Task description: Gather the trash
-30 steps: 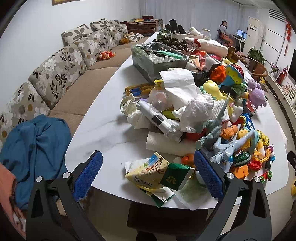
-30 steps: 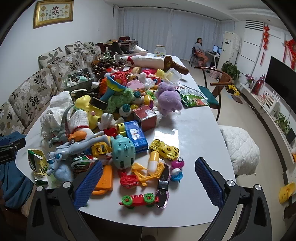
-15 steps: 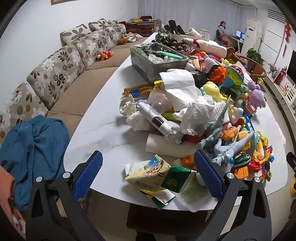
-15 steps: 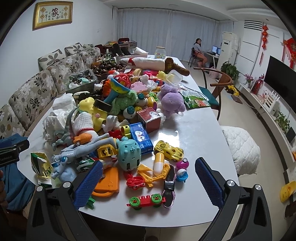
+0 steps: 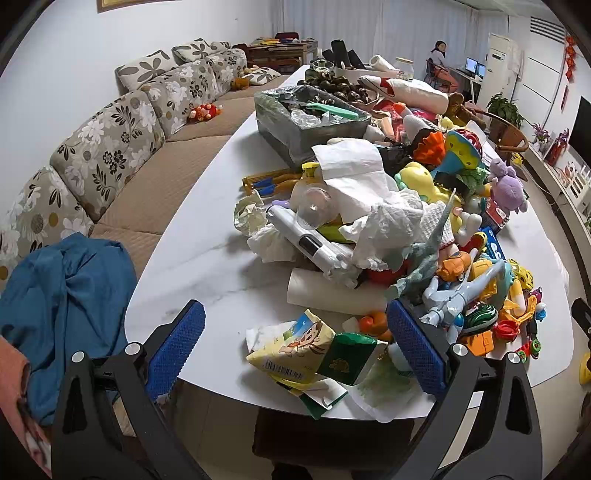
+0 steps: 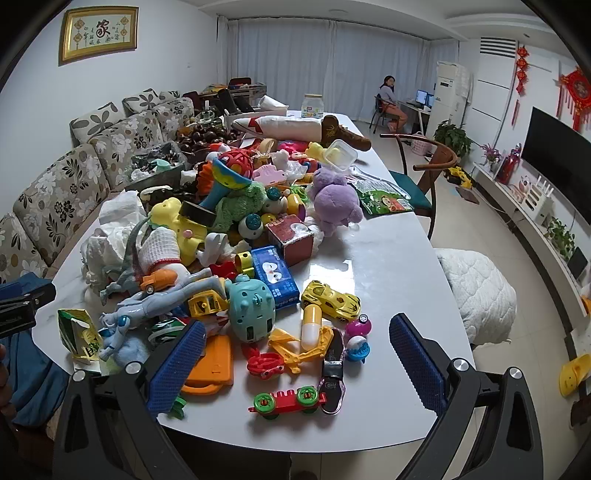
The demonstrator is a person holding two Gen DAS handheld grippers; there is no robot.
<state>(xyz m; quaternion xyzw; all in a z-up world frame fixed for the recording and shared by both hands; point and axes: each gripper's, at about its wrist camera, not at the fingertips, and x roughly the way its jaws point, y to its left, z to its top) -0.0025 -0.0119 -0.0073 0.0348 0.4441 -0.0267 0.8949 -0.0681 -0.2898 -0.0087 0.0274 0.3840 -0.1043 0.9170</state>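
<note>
A long sofa (image 5: 147, 177) with floral cushions (image 5: 107, 147) runs along the white left wall, beside the white marble counter (image 5: 207, 258). White curtains (image 6: 317, 62) cover the far wall. A framed calligraphy picture (image 6: 99, 32) hangs above the sofa. On the right stand a wooden chair (image 6: 424, 173), a dark television (image 6: 557, 155) and potted plants (image 6: 452, 136) on pale tiled floor (image 6: 454, 206).

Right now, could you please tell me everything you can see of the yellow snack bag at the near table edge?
The yellow snack bag is crumpled foil-like plastic printed with a cartoon child and a barcode. It lies flat at the near edge of the white table, atop torn wrappers and against a green packet, between the open left gripper fingers but untouched.
</note>
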